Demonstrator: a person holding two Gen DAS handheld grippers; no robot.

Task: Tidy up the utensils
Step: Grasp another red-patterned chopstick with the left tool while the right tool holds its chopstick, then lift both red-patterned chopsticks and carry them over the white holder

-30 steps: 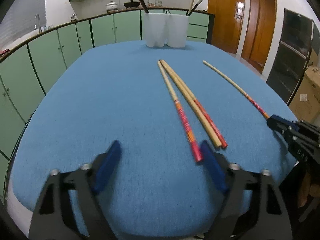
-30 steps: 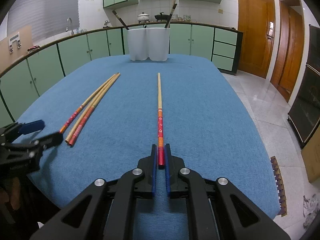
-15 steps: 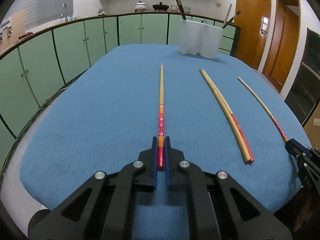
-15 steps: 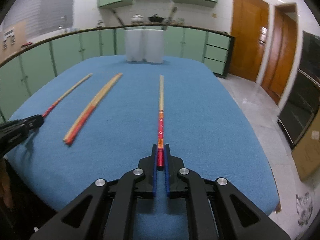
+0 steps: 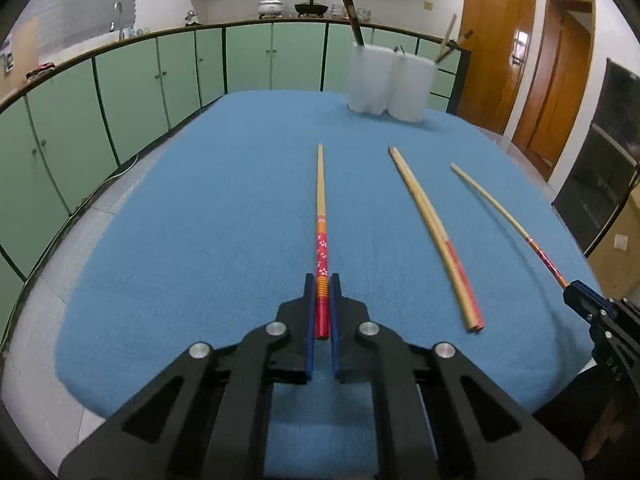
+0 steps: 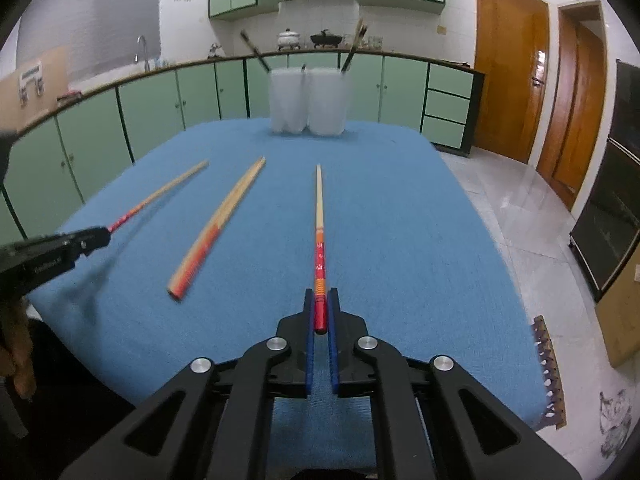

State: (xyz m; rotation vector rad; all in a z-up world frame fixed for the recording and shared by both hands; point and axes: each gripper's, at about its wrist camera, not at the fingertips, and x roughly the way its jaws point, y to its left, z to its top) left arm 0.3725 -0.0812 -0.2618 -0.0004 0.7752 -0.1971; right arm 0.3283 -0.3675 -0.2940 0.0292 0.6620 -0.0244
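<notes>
L gripper [image 5: 320, 300]: jaws closed on red end of a chopstick [image 5: 321, 216], blue pads pinching both sides; stick runs straight ahead over the blue table [image 5: 200, 240], pale tip toward the far end. Whether the tip touches the cloth: can't tell.

R gripper [image 6: 320, 308]: same story, jaws clamped on red end of 2nd chopstick [image 6: 319, 216], pointing ahead toward the holders.

Btwn the two held sticks: a pair [image 5: 434, 236] lying flat on the cloth, side by side & touching, red ends near edge, bare ends far. In R view the pair sits left of the held stick, slightly blurred.

Each gripper shows in the other's cam: R one at far right edge of L view w/ its stick angled up-left; L one at left edge of R view, a hand below it at the frame edge.

Far end of table: two white holders [image 6: 308, 104], touching, upright. Dark-handled utensils stick out of both, tilted.

Bkgd: green cabinets [image 5: 120, 92] along the counter, pots on top, wooden doors [image 6: 516, 68] at right.
</notes>
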